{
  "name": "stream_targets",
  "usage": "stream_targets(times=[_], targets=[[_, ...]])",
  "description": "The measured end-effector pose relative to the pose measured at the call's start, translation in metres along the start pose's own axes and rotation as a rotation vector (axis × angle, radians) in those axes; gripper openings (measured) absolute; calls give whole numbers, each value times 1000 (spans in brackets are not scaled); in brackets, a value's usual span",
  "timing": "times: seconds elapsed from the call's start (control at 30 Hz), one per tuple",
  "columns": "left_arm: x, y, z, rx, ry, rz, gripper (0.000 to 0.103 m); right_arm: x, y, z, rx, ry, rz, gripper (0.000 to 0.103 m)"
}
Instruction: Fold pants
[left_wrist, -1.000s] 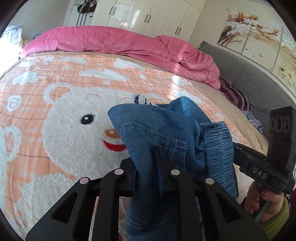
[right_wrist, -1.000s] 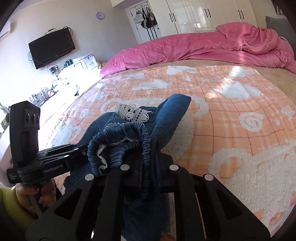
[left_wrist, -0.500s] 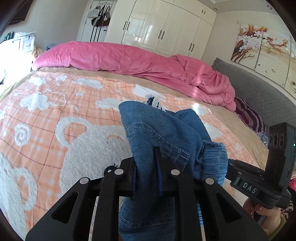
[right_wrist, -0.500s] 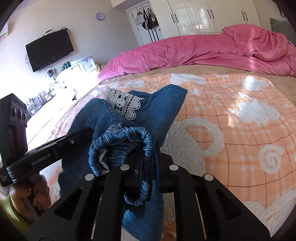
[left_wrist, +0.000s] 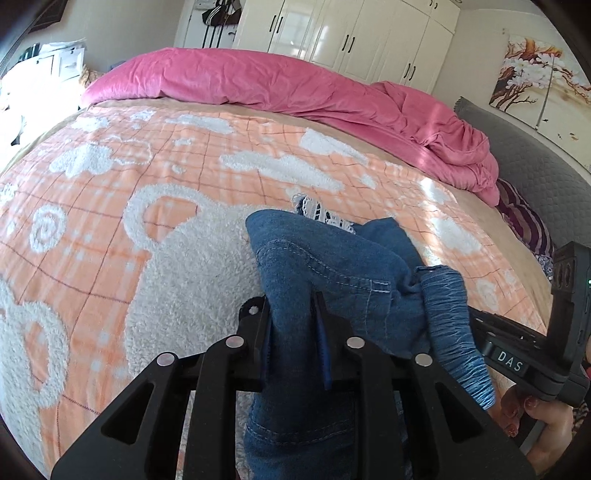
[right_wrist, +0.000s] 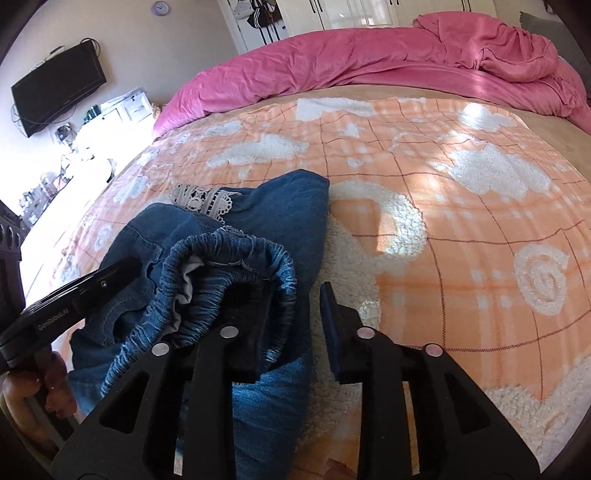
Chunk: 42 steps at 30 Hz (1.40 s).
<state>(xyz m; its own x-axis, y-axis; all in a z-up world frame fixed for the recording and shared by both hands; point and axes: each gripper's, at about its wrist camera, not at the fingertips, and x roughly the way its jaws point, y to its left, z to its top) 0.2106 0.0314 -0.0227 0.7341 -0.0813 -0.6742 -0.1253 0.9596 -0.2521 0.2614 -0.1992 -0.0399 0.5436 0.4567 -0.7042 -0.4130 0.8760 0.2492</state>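
**Denim Pants Being Lowered Onto a Bear-Print Blanket as One Gripper Lets Go**

A person is working two hand-held grippers over a bed, and a pair of blue denim pants (left_wrist: 332, 273) is bunched up between the tools, sagging down onto an orange plaid blanket (left_wrist: 110, 206) patterned with fluffy white bears and clouds. The left gripper (left_wrist: 291, 325) is clamping a thick fold of the denim: the cloth is filling the narrow gap between its jaws, which have just been easing slightly wider, and more fabric is hanging below the tool. The right gripper (right_wrist: 295, 314) is standing apart, its jaws having just been opening; the gathered elastic waistband (right_wrist: 236, 266) is draping over the left-hand finger (right_wrist: 255, 317) while the other finger, with its blue pad, is standing clear of the cloth, bare blanket showing past it. A strip of white lace trim (right_wrist: 203, 197) is peeking out at the far edge of the pile. In the left wrist view, the person's right hand (left_wrist: 532, 413) is gripping the other tool's handle at the lower right; in the right wrist view, the left hand (right_wrist: 44, 384) is doing likewise at the lower left. A rumpled pink duvet (left_wrist: 295, 85) is lying across the far side of the bed, with white wardrobe doors (left_wrist: 354, 33) behind it.
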Motion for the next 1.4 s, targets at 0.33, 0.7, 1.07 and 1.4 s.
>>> stream_targets(times=[0.33,0.7,1.07,1.4], targets=[[-2,4,-9,-14,21,22,35,-3,-10,-5,3,8,-101,58],[-23,5,-10,-12,6,-7,59,-33,-16,-19,6,-61,-158,81],[-48,9,-11,-7,-34,-9,80,-62,-20,-28,14,-166,-185,91],[-69,10,-14,5,-72,-10,96,-91,-8,-35,-9,-283,-140,94]])
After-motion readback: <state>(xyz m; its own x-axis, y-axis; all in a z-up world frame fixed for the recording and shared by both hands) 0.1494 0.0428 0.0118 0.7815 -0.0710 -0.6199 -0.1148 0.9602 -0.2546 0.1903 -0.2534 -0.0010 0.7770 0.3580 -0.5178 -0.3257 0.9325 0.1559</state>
